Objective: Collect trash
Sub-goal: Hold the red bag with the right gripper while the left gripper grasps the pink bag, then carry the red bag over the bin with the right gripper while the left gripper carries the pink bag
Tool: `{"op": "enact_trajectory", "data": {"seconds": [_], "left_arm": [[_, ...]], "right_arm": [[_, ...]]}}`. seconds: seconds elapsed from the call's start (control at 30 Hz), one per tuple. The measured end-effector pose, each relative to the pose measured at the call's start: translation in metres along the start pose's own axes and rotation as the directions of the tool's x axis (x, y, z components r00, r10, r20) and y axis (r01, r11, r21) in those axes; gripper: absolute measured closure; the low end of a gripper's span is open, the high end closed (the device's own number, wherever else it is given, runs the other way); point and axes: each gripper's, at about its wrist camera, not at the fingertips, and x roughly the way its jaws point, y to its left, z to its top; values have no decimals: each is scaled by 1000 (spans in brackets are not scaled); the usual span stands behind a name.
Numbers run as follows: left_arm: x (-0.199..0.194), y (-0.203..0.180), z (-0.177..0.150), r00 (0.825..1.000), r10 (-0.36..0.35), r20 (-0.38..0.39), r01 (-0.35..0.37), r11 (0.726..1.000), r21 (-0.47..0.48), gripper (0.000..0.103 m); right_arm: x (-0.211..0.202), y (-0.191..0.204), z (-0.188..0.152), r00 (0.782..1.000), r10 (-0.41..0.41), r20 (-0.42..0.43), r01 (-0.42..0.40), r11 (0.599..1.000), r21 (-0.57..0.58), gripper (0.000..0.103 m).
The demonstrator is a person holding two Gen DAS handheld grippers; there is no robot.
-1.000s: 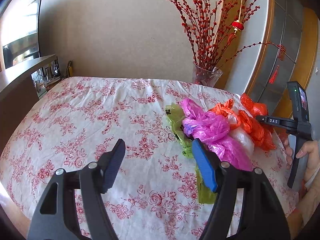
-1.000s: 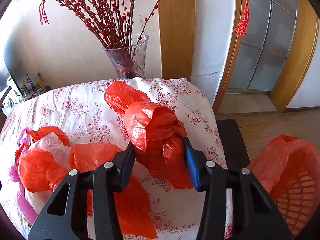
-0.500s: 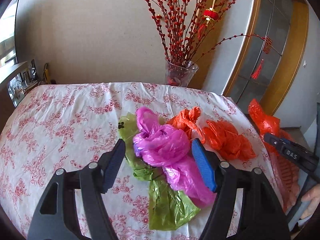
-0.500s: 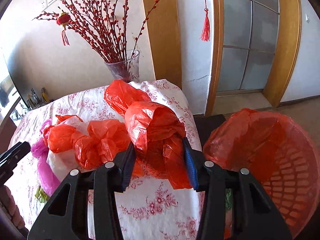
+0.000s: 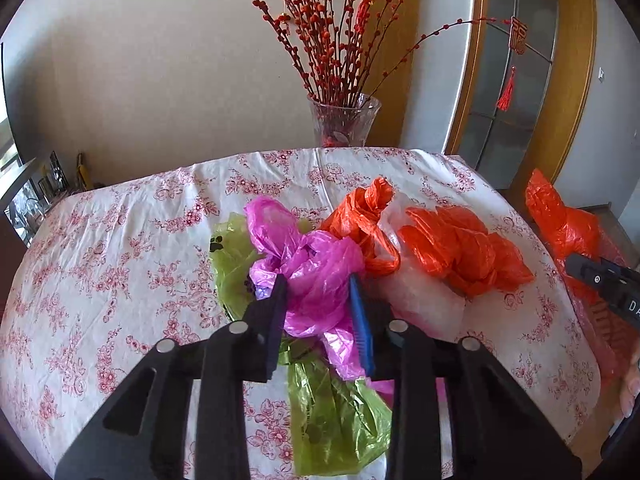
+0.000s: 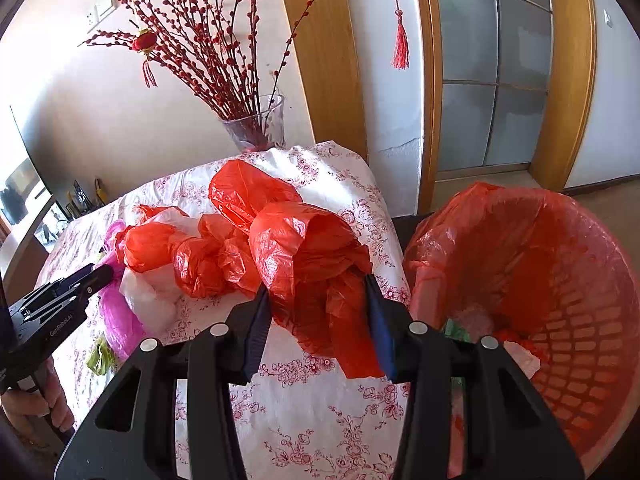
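**Both grippers on bags; basket at table edge**

Left gripper [image 5: 320,292]: jaws have just been closing and now clamp the pink plastic bag [image 5: 316,276], low centre of the left wrist view. The pads press into its crumpled sides. A green bag [image 5: 336,420] lies under and in front of it; its middle part is hidden behind the pink bag and the gripper's fingers, so whether it is also caught cannot be told.

Right gripper [image 6: 318,312]: clenched on a red plastic bag [image 6: 308,256], centre of the right wrist view. The bag's lower folds hang between the pads; whether it clears the cloth cannot be told.

Remaining on the flowered tablecloth [image 5: 120,280]: an orange bag bundle [image 5: 460,252] on a whitish bag [image 5: 424,300], right of centre in the left view. Their edges overlap, and the count of separate orange bags is hard to make out.

Red mesh basket [image 6: 560,320], lined with a red bag, stands at lower right of the right view, just beside the table edge; its right rim is cut off by the frame. Its contents are only partly visible: something pale and a bit of green.

A glass vase [image 5: 344,124] of red-berry branches stands at the table's far edge.
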Motion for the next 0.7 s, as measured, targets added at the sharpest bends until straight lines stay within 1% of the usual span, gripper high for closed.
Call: {"op": "enact_trajectory", "data": {"seconds": [0.07, 0.2, 0.23, 0.4, 0.43, 0.5, 0.7], "left_arm": [[-7, 1, 0, 1000, -2, 16, 2, 1000, -5, 77], [-26, 5, 2, 998, 3, 68, -3, 1000, -2, 79], [-31, 6, 2, 997, 6, 81, -6, 1000, 0, 81], [-48, 14, 5, 993, -5, 116, 7, 1000, -16, 85], [-51, 14, 5, 992, -7, 122, 9, 1000, -14, 87], [-54, 16, 3, 992, -18, 124, 20, 1000, -15, 101], [-53, 12, -9, 994, -38, 102, 38, 999, -2, 101]], "right_arm": [[-4, 0, -2, 1000, 5, 4, -5, 1000, 0, 58], [-11, 2, -3, 1000, 14, 14, -14, 1000, 2, 58], [-13, 2, -3, 1000, 17, 16, -18, 1000, 4, 58], [-20, 4, -7, 999, 26, 22, -27, 1000, 10, 58], [-21, 5, -8, 999, 29, 24, -29, 1000, 9, 58], [-23, 6, -9, 999, 31, 25, -32, 999, 10, 58], [-29, 8, -16, 999, 36, 25, -36, 999, 15, 58]]}}
